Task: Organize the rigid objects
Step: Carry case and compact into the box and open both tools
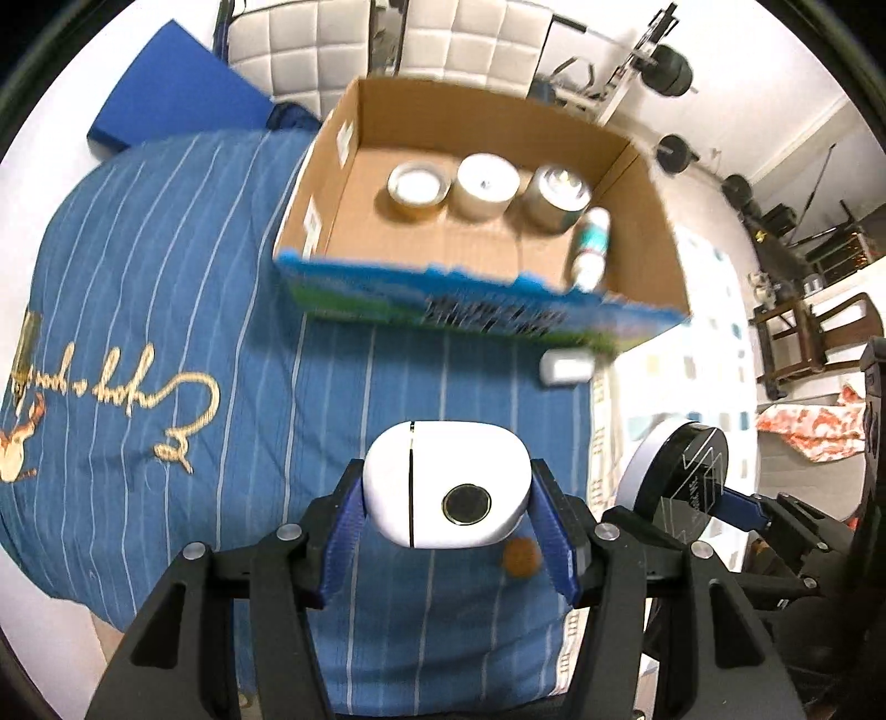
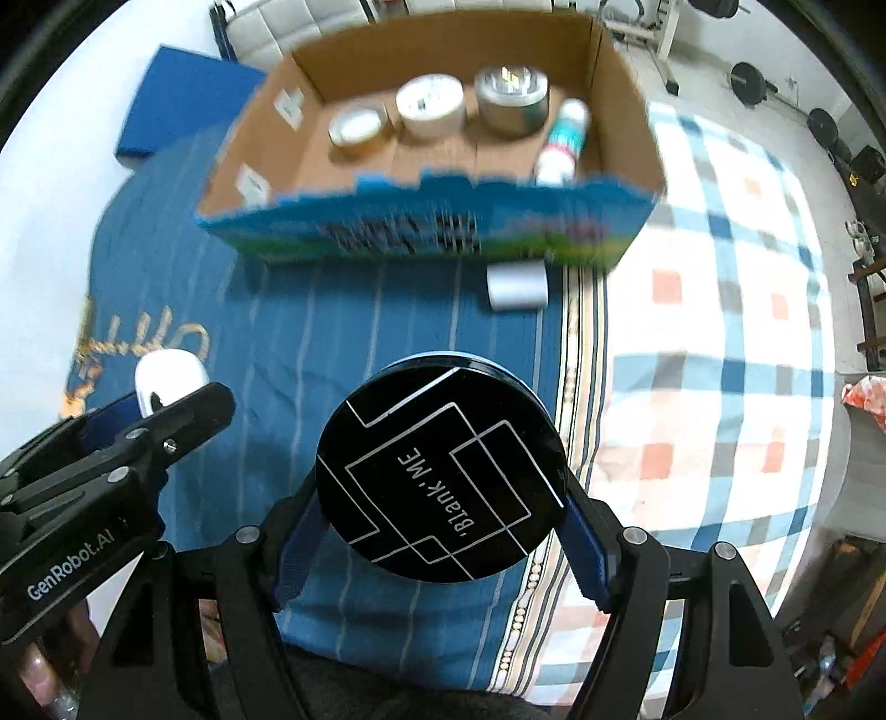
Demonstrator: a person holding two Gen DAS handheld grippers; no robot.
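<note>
My left gripper (image 1: 447, 487) is shut on a white rounded case (image 1: 446, 482) with a black round button, held above the blue striped cloth (image 1: 166, 310). My right gripper (image 2: 443, 476) is shut on a black round compact (image 2: 440, 476) marked "Blank.ME"; it also shows in the left wrist view (image 1: 681, 476). An open cardboard box (image 1: 332, 183) lies ahead; it holds three round tins (image 1: 487, 185) and a white bottle (image 1: 590, 243) lying on its side. A small white cylinder (image 1: 565, 368) lies on the cloth by the box's front wall. The box (image 2: 626, 99) and cylinder (image 2: 516, 287) show in the right wrist view too.
A blue pad (image 1: 166, 88) lies beyond the cloth at the far left. A checked cloth (image 2: 720, 332) covers the surface to the right. White cushioned chairs (image 1: 310, 44) stand behind the box. Weights and furniture fill the right background.
</note>
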